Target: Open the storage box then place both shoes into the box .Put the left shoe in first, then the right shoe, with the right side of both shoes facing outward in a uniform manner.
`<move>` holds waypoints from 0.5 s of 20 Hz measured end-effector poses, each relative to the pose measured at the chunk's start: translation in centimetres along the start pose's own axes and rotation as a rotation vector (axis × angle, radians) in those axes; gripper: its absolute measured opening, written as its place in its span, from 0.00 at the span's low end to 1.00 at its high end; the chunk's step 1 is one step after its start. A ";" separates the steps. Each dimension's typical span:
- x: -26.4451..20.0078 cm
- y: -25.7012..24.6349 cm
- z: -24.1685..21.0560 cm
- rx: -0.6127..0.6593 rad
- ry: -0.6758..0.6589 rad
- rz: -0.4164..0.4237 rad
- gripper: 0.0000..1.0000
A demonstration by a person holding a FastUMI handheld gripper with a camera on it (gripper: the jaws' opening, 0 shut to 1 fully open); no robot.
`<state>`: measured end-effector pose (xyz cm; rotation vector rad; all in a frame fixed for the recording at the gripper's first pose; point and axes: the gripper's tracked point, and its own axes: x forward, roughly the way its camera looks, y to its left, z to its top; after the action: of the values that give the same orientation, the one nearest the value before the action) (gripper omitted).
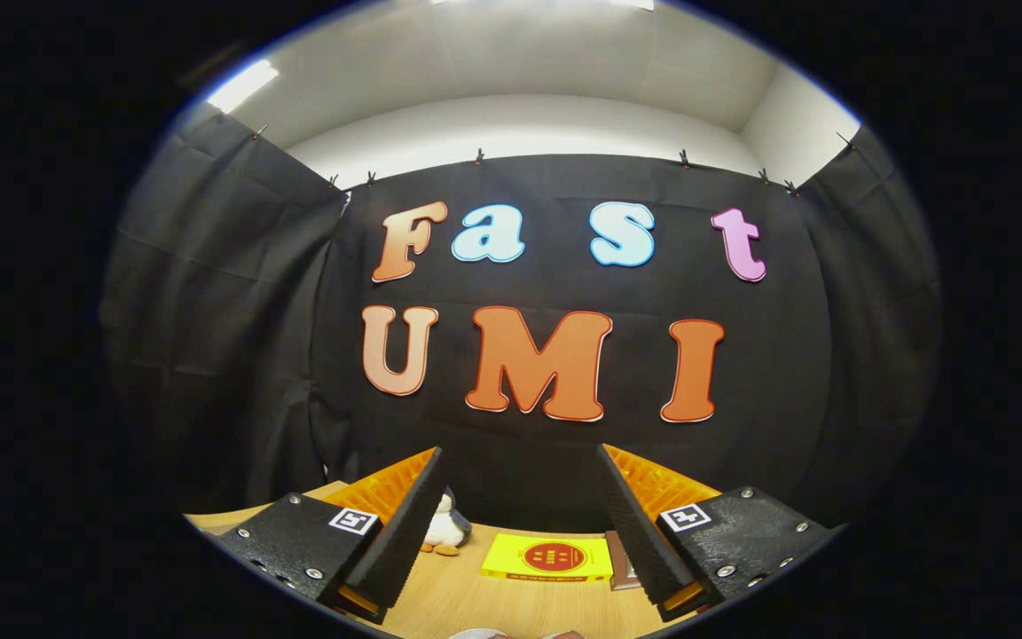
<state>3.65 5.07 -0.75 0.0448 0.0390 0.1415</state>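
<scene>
The gripper (520, 461) stands wide open, its two black ribbed fingers (404, 524) spread apart with nothing held between them, raised above a wooden table (458, 599). A flat yellow box (548, 558) lies on the table between and just beyond the fingers, touching a brown item (619, 561) on its right side. A small penguin toy (447, 525) sits left of the yellow box; storage box and shoes cannot be located.

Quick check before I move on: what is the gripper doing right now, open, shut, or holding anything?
Gripper: open, fingers spread wide and holding nothing; the yellow box and the small penguin toy lie on the table beyond them.
</scene>
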 end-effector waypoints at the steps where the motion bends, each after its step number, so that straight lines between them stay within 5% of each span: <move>1: 0.1 0.4 -0.1 0.004 0.000 0.010 1.00; 10: -0.2 3.4 -4.7 0.025 0.119 0.106 1.00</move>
<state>2.78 8.63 -5.30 0.0638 0.1575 0.2499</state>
